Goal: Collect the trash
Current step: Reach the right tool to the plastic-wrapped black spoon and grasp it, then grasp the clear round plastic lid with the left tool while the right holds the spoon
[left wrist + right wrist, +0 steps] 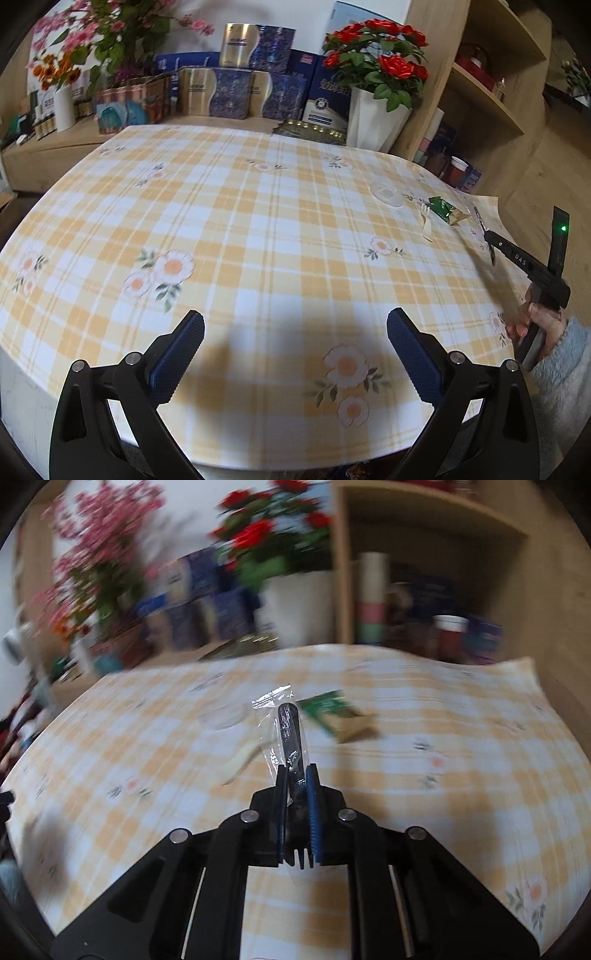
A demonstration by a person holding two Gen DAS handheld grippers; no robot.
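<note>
My right gripper [297, 770] is shut on a black plastic fork in a clear wrapper [290, 723]. The fork's handle sticks out ahead of the fingers, and its tines point back toward the camera. In the left wrist view that same gripper [488, 238] hovers over the table's right edge, held by a hand [535, 321]. On the yellow plaid tablecloth [258, 221] beyond it lie a green snack wrapper [445, 210] [332, 712], a white plastic fork [424, 221] [236, 762] and a clear round lid [386, 192]. My left gripper [295, 317] is open over the near edge, with nothing between its fingers.
Behind the table, a low wooden counter carries blue and gold boxes [229, 88], a white pot of red roses [373, 110] and pink flowers [92, 33]. A wooden shelf unit [480, 92] with jars stands at the back right. A light blue sleeve [565, 362] shows at right.
</note>
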